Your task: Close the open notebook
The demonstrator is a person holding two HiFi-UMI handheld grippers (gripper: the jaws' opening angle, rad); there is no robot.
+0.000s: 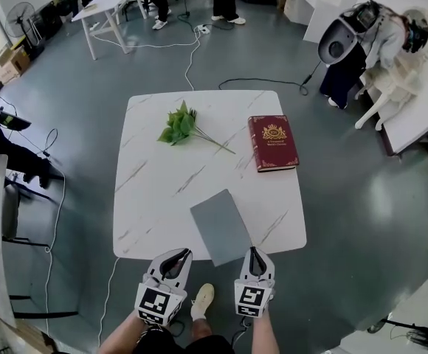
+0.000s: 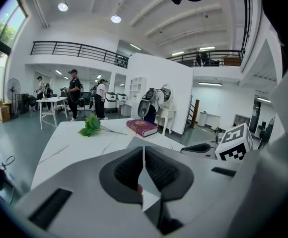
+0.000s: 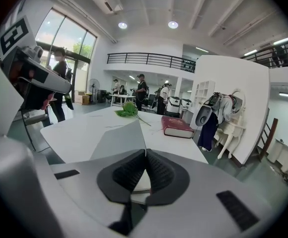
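A person stands at the near edge of a white marble table (image 1: 166,190) with a claw in each hand. The left claw (image 1: 177,255) and the right claw (image 1: 253,251) both have their pads pressed together and hold nothing. The grey notebook (image 1: 221,226) lies flat at the near edge, just ahead of and between the two claws, turned at a slant with its nearest corner hanging past the rim. From above it shows only one plain grey face and no spread pages, so it may already lie shut, though these views do not settle that. A closed red book (image 1: 273,142) sits near the right edge, and a sprig of green leaves (image 1: 178,125) lies toward the far edge; both are well apart from the notebook. The chief risk is the overhang. A push from a closed claw tip against the slanted notebook could send it sliding on the smooth top and tip it over the near edge to the floor. With the pads together, neither claw can pinch a thin cover, so trying to lift one would likely skate the whole notebook along instead. Mistaking the red book for the target would waste the reach.
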